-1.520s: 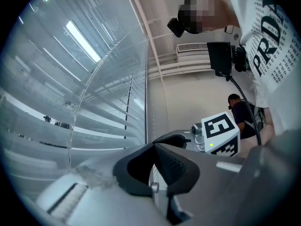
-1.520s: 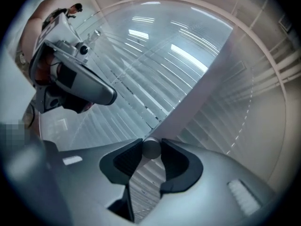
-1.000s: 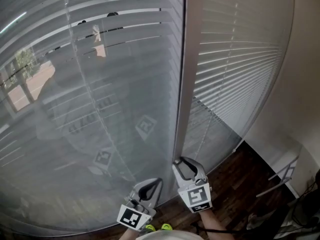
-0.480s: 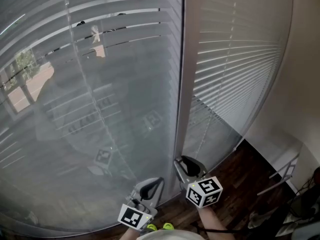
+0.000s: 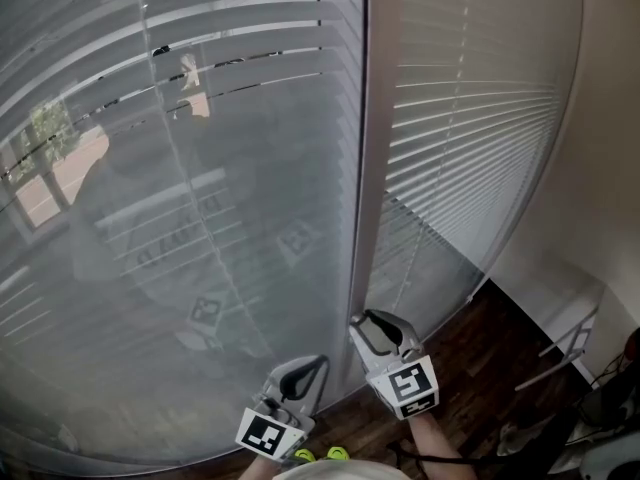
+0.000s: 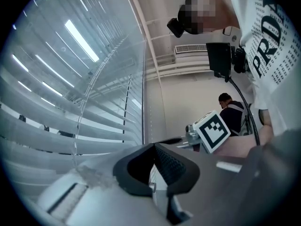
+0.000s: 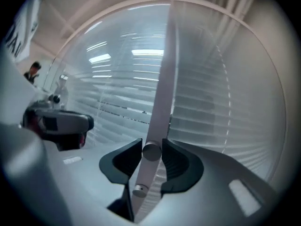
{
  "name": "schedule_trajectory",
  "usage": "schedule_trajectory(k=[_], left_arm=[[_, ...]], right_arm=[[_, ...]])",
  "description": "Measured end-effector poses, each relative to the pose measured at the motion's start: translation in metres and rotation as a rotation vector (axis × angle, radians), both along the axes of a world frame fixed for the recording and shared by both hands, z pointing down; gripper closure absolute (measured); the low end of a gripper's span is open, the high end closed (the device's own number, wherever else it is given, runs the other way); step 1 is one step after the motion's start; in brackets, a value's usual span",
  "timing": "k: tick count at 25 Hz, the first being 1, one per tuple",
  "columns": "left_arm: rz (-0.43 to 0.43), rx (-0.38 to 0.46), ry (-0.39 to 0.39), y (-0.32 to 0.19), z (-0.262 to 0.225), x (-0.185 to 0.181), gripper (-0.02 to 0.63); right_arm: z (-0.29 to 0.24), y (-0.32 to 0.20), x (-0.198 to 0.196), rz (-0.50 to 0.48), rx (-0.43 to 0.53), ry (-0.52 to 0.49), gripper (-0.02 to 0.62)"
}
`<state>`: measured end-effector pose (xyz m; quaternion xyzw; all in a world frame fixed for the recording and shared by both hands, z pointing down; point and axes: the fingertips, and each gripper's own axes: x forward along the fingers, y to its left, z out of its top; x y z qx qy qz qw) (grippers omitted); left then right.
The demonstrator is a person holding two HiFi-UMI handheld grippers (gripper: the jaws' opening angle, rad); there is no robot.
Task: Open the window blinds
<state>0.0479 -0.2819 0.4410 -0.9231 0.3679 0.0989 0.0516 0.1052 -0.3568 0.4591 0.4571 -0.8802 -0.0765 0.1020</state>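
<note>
Grey slatted blinds (image 5: pixel 200 168) cover two window panels on either side of a pale upright mullion (image 5: pixel 365 168). My right gripper (image 5: pixel 383 334) is at the foot of the mullion. In the right gripper view a pale round tilt wand (image 7: pixel 151 153) stands between its pads, and the right gripper (image 7: pixel 151 146) is shut on it. Its jaws have just been opening slightly, with the wand still between them. My left gripper (image 5: pixel 300 376) hovers lower left, close to the slats. In the left gripper view the left gripper (image 6: pixel 153 147) has its tips together and holds nothing.
Dark wooden floor (image 5: pixel 470 388) lies below the window, with a white wall (image 5: pixel 610 168) at the right and a metal stand (image 5: pixel 570 348) against it. A thin cord (image 5: pixel 410 268) hangs over the right panel. A seated person (image 6: pixel 230 108) is behind me.
The right gripper's marker cube rolled to one side, then came back. Dark gaps between the upper slats of the left panel show a little more. The left gripper stayed still.
</note>
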Motion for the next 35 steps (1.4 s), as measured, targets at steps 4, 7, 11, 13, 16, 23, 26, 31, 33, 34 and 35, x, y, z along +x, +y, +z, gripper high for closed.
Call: schedule_trajectory(k=[4,7,11,13,16,23,26,31,33,34,35], left_arm=[[0.000,0.004,0.000,-0.002,0.003,-0.002,0.612],[0.005,0.005,-0.002,-0.002,0.007,0.000,0.612],[0.013,0.007,0.001,-0.001,-0.003,0.002,0.612],[0.012,0.006,0.000,-0.001,-0.002,0.002,0.612],[0.011,0.005,-0.001,-0.001,0.002,0.002,0.612],[0.014,-0.004,0.002,-0.001,-0.001,0.003,0.612],[0.011,-0.006,0.001,-0.002,0.000,0.002,0.612],[0.014,-0.007,0.000,-0.002,0.000,0.003,0.612],[0.015,-0.007,0.000,-0.002,0.000,0.004,0.612],[0.016,-0.008,0.001,-0.001,0.000,0.004,0.612],[0.016,-0.008,0.001,-0.001,0.000,0.004,0.612]], right_arm=[[0.003,0.009,-0.011,-0.053,0.220,0.420,0.466],[0.013,0.011,-0.018,-0.079,0.337,0.653,0.465],[0.017,0.008,-0.016,-0.070,0.359,0.789,0.449],[0.019,0.004,-0.014,-0.048,0.375,0.829,0.453],[0.021,0.000,-0.014,-0.021,0.412,0.896,0.460],[0.014,-0.001,-0.013,0.009,0.343,0.709,0.465],[0.012,-0.002,-0.012,0.014,0.287,0.606,0.465],[0.009,-0.006,-0.007,0.003,0.109,0.284,0.465],[0.008,-0.006,-0.006,0.012,0.082,0.229,0.465],[0.008,-0.007,-0.006,0.014,0.070,0.207,0.465],[0.008,-0.007,-0.005,0.015,0.052,0.178,0.465]])
